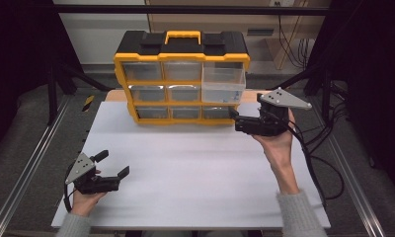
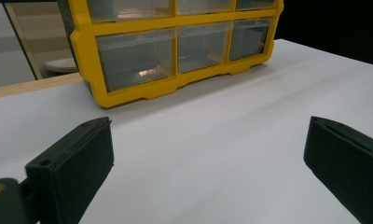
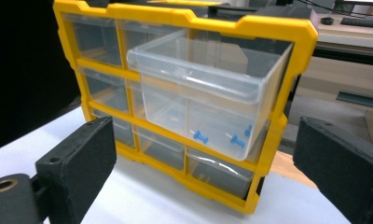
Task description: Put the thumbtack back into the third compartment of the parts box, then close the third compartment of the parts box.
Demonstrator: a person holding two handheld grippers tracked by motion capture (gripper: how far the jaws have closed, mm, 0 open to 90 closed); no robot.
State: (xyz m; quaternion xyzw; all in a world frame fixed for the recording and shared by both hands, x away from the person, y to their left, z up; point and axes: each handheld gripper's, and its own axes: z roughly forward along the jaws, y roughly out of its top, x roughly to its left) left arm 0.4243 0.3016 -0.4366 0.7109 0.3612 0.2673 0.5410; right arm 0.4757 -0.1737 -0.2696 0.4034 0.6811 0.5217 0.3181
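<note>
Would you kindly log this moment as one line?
right gripper: open, before pulled-out drawer | blue pushpins inside | left gripper: open, idle

White table (image 1: 195,168) fills the frame's centre. Black cables (image 1: 329,163) trail at lower right. A metal rail (image 1: 27,168) runs along the left edge.

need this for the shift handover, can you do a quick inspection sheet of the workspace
surface: white table top, bare in front of the organizer
job's things: yellow drawer organizer at the back; large clear drawer pulled partway out, blue pushpins inside
clutter: nothing seen
grippers: left gripper open over the table, nothing between its fingers; right gripper open near the organizer's lower right, holding nothing
cables: black cables trailing off the table's right edge
surroundings: black frame rails, grey floor
</note>
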